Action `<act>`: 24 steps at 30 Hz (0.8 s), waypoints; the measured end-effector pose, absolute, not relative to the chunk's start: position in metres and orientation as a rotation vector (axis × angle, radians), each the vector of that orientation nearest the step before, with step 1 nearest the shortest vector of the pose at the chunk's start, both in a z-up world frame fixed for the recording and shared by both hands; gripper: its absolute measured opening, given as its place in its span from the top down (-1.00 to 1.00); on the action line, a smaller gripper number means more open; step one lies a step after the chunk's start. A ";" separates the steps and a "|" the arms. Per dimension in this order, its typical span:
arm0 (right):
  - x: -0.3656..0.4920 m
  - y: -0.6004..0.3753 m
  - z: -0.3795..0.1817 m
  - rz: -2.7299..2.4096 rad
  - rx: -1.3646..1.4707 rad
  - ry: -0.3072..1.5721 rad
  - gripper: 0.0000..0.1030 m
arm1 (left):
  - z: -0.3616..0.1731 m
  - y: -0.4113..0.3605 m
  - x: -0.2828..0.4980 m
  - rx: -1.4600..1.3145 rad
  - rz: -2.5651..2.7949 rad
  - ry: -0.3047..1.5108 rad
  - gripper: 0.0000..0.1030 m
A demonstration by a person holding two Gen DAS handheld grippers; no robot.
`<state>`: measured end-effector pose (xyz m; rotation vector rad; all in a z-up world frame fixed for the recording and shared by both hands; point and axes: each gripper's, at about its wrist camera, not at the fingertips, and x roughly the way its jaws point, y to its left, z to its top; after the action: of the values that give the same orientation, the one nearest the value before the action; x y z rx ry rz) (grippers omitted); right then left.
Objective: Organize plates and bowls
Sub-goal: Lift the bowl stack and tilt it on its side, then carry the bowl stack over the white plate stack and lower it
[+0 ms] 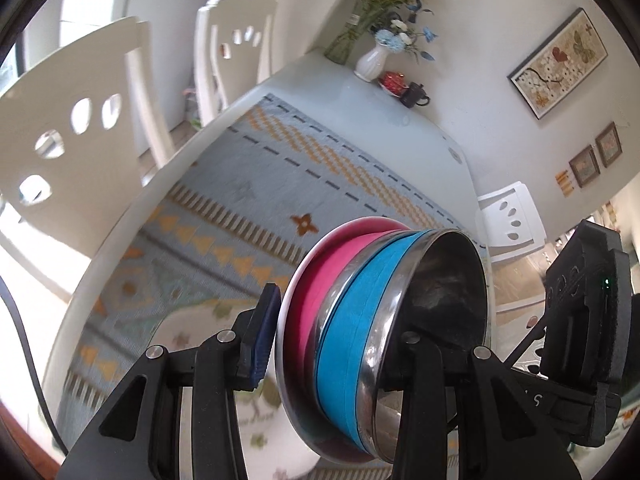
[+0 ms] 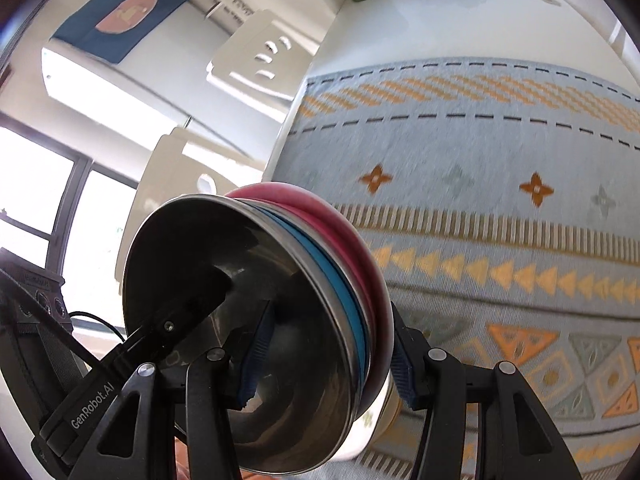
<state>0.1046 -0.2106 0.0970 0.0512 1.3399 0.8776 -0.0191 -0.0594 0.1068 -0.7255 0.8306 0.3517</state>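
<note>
L gripper [image 1: 332, 344]: part-open, clamped on bowl stack [image 1: 384, 320] rim | R gripper [image 2: 324, 364]: wider, clamped opposite rim

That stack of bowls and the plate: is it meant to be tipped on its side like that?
Yes, that is the odd part. The stack of a steel bowl, a blue bowl and a pink plate stands on edge above the patterned tablecloth, pinched between the left claw and right claw. Nothing looks spilled or broken.
</note>
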 end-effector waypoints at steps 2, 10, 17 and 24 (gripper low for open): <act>0.093 -0.211 0.098 0.890 0.048 1.351 -0.02 | 0.110 -0.062 -0.032 -0.722 0.368 0.835 0.30; 0.053 -0.203 0.096 0.884 0.036 1.370 -0.02 | 0.110 -0.054 -0.070 -0.726 0.359 0.844 0.30; 0.026 -0.197 0.075 0.809 0.033 1.407 -0.02 | 0.084 -0.043 -0.092 -0.752 0.302 0.893 0.31; 0.012 -0.197 0.041 0.697 0.039 1.491 -0.02 | 0.048 -0.038 -0.099 -0.791 0.235 0.976 0.31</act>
<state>0.0121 -0.1971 0.0409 0.0388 1.4906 0.6968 -0.0993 -0.0377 0.0477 -0.7912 0.9758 0.2350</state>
